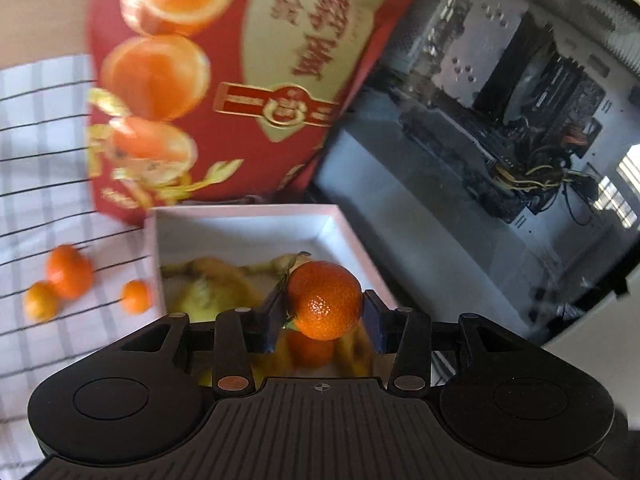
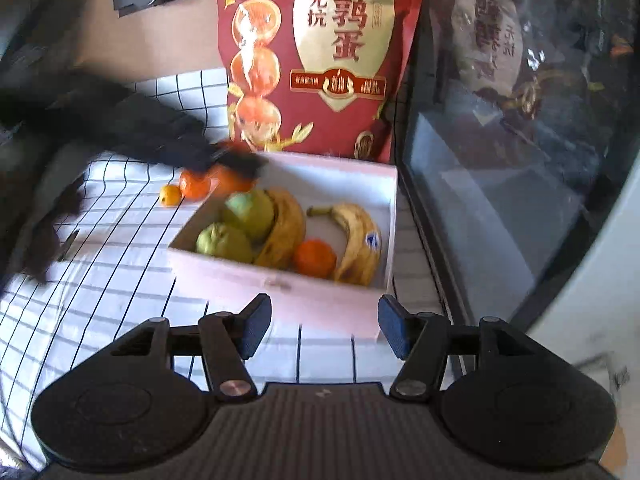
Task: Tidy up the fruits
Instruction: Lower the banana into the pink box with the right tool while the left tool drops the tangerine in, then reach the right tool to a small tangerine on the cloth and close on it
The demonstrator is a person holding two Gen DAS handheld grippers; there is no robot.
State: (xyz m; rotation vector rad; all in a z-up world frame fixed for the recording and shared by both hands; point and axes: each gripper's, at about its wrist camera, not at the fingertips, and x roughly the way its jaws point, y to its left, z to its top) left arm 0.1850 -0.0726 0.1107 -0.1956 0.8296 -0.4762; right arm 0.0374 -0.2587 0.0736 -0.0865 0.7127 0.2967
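Observation:
My left gripper (image 1: 323,314) is shut on a small orange mandarin (image 1: 324,296) with a leaf stalk, held over the open white box (image 1: 248,213). Blurred bananas (image 1: 216,280) lie in the box below it. In the right wrist view the box (image 2: 280,288) holds two green fruits (image 2: 226,242), bananas (image 2: 360,240) and one orange (image 2: 315,258). The left gripper (image 2: 236,162) shows there as a dark blur at the box's far left corner with the mandarin (image 2: 230,179). My right gripper (image 2: 325,322) stands open and empty, just short of the box's near wall.
Three loose small oranges (image 1: 70,270) lie on the checked cloth (image 1: 40,160) left of the box. A red snack bag (image 2: 320,60) stands behind the box. A glass-sided computer case (image 2: 500,140) stands close on the right. A person's dark sleeve (image 2: 60,128) crosses the left.

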